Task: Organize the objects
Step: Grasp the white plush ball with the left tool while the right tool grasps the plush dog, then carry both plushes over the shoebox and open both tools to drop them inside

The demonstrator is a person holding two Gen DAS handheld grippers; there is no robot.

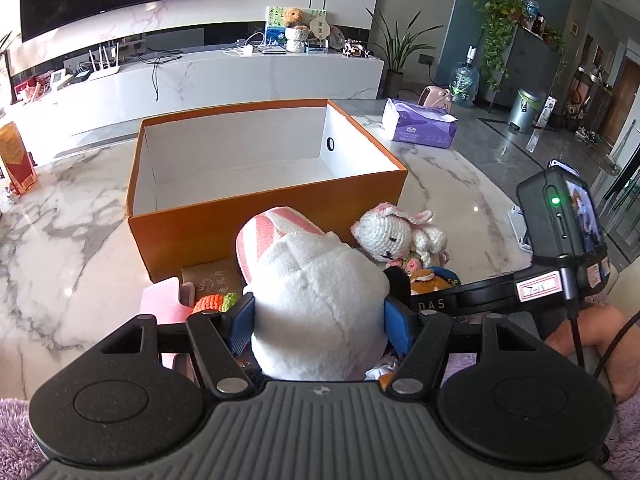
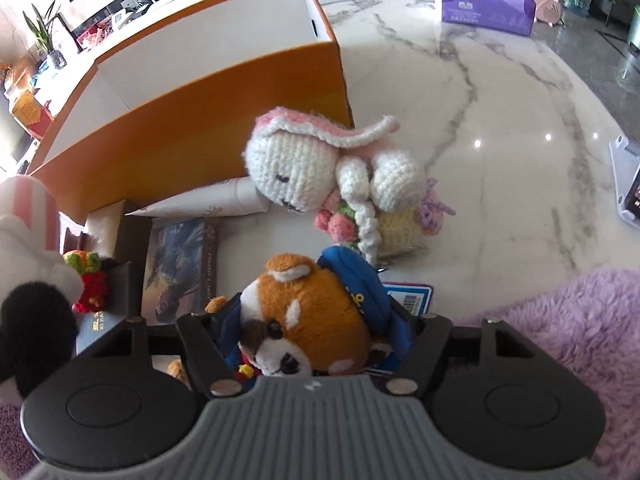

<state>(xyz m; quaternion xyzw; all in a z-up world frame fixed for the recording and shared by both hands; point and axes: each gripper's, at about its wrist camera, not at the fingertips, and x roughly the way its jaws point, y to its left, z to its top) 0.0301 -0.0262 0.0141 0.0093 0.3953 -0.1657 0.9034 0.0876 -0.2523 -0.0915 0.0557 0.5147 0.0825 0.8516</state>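
Left hand-held gripper [image 1: 320, 322] clamps white plush [image 1: 316, 304] just before orange box [image 1: 264, 236]; right one [image 2: 308, 344] straddles bear plush [image 2: 308, 312], grip unclear. I'd lift clear over rim before release

Marble table [image 1: 72, 248] bears orange box [image 1: 256, 236], tissue pack [image 1: 420, 124].
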